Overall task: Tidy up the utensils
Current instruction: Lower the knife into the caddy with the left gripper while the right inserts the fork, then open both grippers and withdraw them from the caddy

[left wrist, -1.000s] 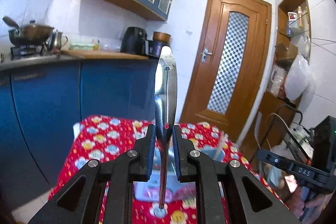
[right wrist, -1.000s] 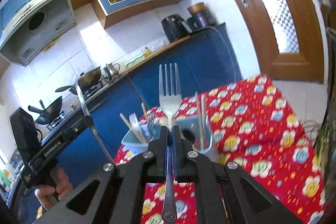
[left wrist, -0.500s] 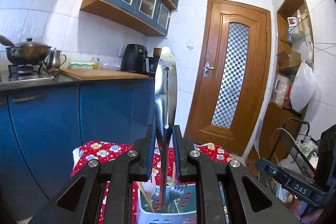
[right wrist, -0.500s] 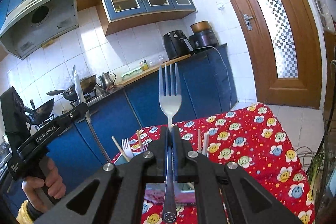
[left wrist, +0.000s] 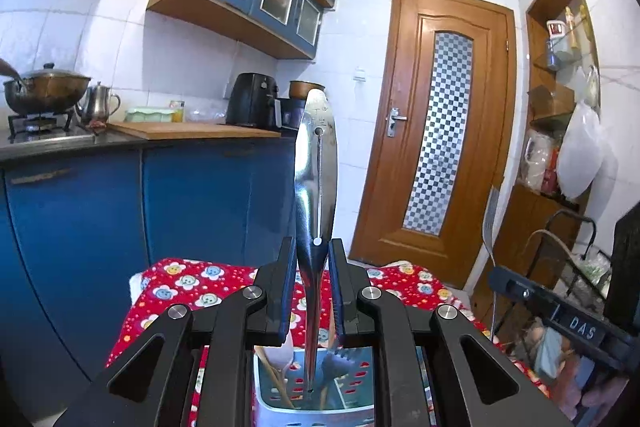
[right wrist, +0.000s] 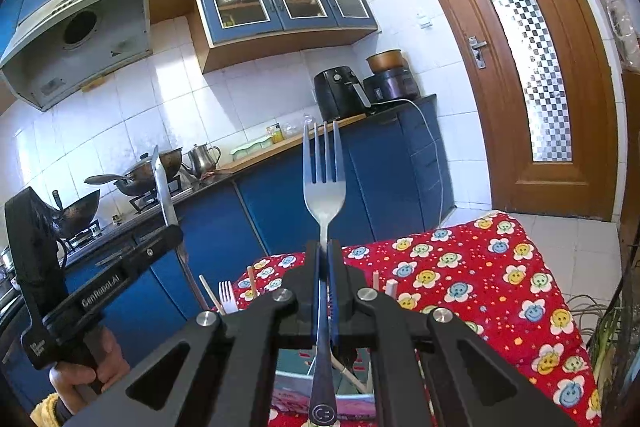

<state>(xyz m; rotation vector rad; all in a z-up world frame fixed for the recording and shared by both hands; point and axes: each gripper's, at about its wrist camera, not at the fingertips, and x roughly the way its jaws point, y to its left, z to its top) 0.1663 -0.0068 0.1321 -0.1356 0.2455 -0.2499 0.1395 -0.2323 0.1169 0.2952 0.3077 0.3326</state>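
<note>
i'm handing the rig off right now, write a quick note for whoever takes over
Left gripper: shut on the knife, blade up, handle end hanging over the utensil caddy.
Right gripper: shut on the fork, tines up, above the same caddy on the red flowered tablecloth.
Done: chopsticks and a white fork already stand in the caddy.
Left: lower knife and fork into the caddy, then release.
</note>
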